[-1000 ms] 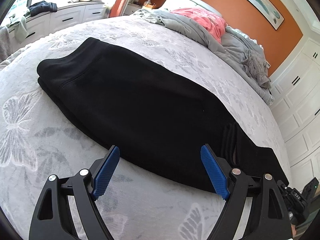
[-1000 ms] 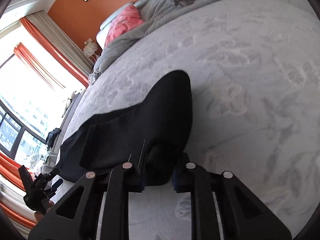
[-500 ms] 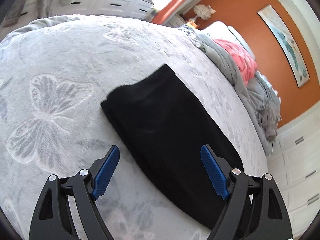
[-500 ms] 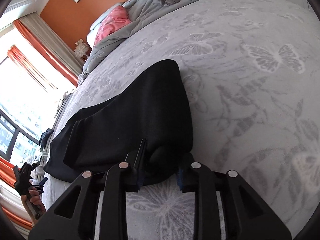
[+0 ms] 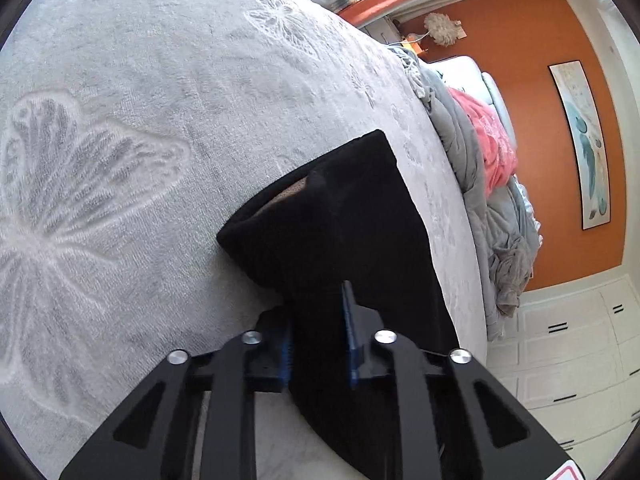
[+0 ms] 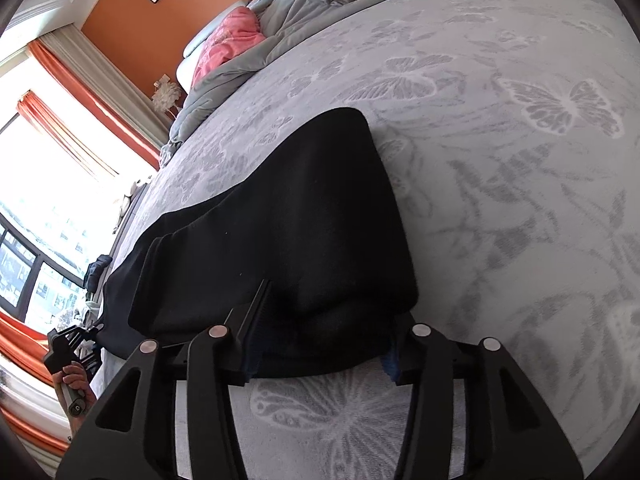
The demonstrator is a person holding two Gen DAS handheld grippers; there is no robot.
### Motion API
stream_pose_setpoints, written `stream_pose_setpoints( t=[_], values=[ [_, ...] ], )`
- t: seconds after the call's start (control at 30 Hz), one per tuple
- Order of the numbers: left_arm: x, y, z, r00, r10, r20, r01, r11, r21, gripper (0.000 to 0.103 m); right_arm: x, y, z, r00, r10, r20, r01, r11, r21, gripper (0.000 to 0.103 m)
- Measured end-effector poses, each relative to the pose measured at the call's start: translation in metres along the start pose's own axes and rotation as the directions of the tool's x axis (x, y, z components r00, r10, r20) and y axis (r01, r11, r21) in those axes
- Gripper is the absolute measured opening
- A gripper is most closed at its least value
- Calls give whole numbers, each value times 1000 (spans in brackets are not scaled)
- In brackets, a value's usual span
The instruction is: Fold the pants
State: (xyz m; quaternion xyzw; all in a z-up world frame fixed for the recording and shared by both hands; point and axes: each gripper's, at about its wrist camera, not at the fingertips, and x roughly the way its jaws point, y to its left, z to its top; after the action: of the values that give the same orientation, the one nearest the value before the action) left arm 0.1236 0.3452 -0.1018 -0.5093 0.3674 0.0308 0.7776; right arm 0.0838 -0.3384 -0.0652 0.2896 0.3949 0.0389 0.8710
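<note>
Left gripper point(image 5: 318, 330) jaws closing, pinched

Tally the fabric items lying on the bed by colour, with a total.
Black folded pants: 1
Grey rumpled comforter: 1
Pink crumpled blanket: 1
Total: 3, all on the grey butterfly-patterned bedspread.

two close wrist views, opposite ends of shared black pants point(image 5: 360, 240)

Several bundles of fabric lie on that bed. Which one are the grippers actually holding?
The flat black pants, nearest both cameras; the rumpled grey blanket and pink cloth lie untouched by the orange wall.
</note>
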Motion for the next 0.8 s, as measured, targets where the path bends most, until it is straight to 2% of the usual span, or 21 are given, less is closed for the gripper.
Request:
stream_pose_setpoints(
  t=[0.07, 0.2, 0.27, 0.37, 0.43, 0.47, 0.5, 0.53, 0.57, 0.63, 0.67, 0.7, 0.73, 0.77, 0.8],
  values=[
    [-5, -8, 1, 1000, 4, 14, -5, 1000, 30, 10, -2, 1, 5, 1000, 29, -2, -29, 999, 19, 18],
    [-39, -47, -7, 999, -36, 37, 29, 987, 157, 9, -42, 14, 25, 992, 124, 16, -124, 992, 14, 17],
    [-59, -65, -19, 999, -53, 11, 49, 976, 211, 9, -66, 26, 25, 995, 102, 23, -101, 994, -46, 17],
    [-71, -69, -45, 1000, -10, -28, 17, 965, 263, 10, -91, 11, 15, 999, 23, 30, -22, 998, -54, 19],
    [-58, -56, -62, 996, 49, -79, -27, 966, 255, 11, -80, -22, 6, 999, -12, -44, 13, 1000, 19, 26],
    [-50, -48, -69, 993, 77, -90, -51, 964, 260, 11, -68, -46, -2, 992, -59, -109, 68, 995, 74, 31],
    [-45, -36, -73, 991, 98, -92, -72, 965, 250, 12, -65, -60, -8, 988, -65, -138, 83, 988, 127, 39],
    [-41, -28, -73, 990, 112, -89, -90, 971, 221, 17, -69, -68, -15, 991, -42, -125, 64, 983, 175, 40],
    [-42, -20, -73, 990, 100, -95, -81, 979, 185, 20, -81, -63, -19, 994, -64, -88, 79, 982, 173, 42],
    [-46, -9, -70, 993, 43, -107, -30, 993, 114, 32, -103, -31, -22, 979, -204, 7, 204, 978, 45, 43],
    [-48, -6, -68, 994, 14, -111, -4, 995, 96, 37, -109, -5, -24, 974, -221, 52, 224, 973, -52, 44],
    [-49, -5, -67, 994, -5, -113, 14, 996, 86, 46, -108, 20, -25, 979, -197, 60, 204, 969, -138, 49],
    [-49, -3, -66, 994, -14, -106, 23, 997, 77, 49, -103, 47, -29, 986, -158, 49, 165, 962, -217, 52],
    [-49, -2, -66, 995, -21, -99, 28, 997, 70, 51, -93, 76, -35, 993, -117, 26, 120, 947, -299, 62],
    [-48, -1, -67, 995, -26, -97, 32, 998, 62, 56, -82, 98, -42, 996, -92, 3, 87, 929, -361, 67]
  ],
)
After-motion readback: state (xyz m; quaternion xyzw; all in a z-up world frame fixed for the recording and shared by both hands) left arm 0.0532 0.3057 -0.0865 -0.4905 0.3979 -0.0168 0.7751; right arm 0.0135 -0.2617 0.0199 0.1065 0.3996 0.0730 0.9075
